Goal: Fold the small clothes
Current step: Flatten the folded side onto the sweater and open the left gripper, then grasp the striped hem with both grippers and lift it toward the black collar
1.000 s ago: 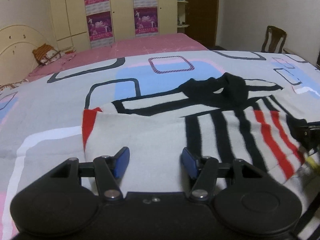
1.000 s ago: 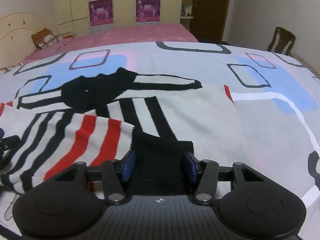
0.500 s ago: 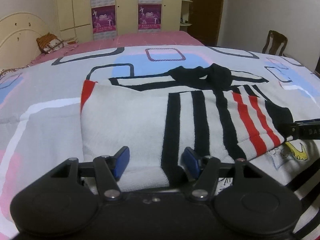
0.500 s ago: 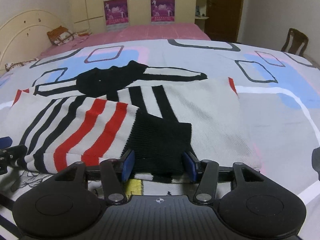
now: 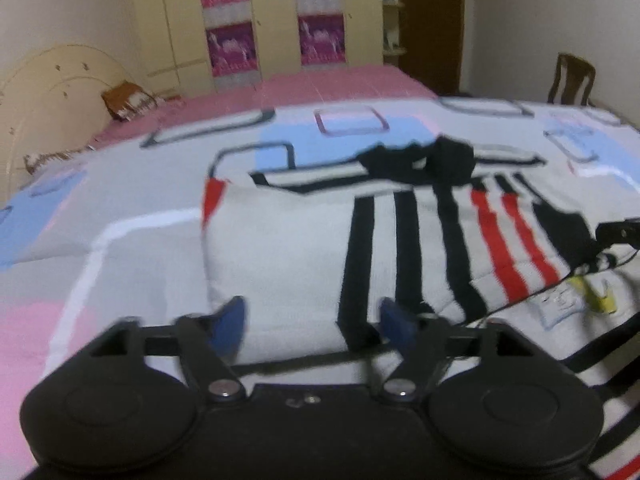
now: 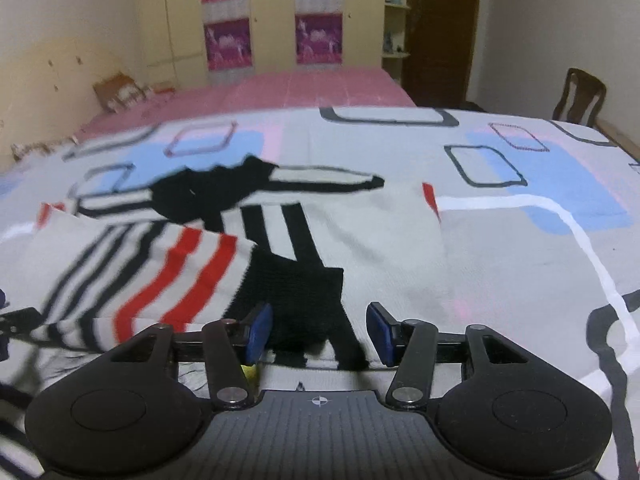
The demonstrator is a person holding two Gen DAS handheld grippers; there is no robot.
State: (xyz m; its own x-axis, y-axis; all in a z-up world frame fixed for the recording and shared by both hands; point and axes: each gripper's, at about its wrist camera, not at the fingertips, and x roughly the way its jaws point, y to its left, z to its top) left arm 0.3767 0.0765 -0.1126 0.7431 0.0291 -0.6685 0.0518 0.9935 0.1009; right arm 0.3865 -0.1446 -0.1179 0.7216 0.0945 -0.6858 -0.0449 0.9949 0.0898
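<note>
Both grippers' jaws spread over the striped sweater (image 5: 304,248) on the patterned bedspread (image 6: 520,240), left's just widened, pinching nothing.

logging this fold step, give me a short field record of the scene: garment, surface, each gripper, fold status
garment: white knit sweater with black and red stripes, lower part folded up over its body
surface: grey bedspread with blue and pink blocks
left gripper: jaws have just been opening, folded white edge between them, pads clear of it
right gripper: black cuff between blue pads, grip unclear
fold status: partly folded
</note>
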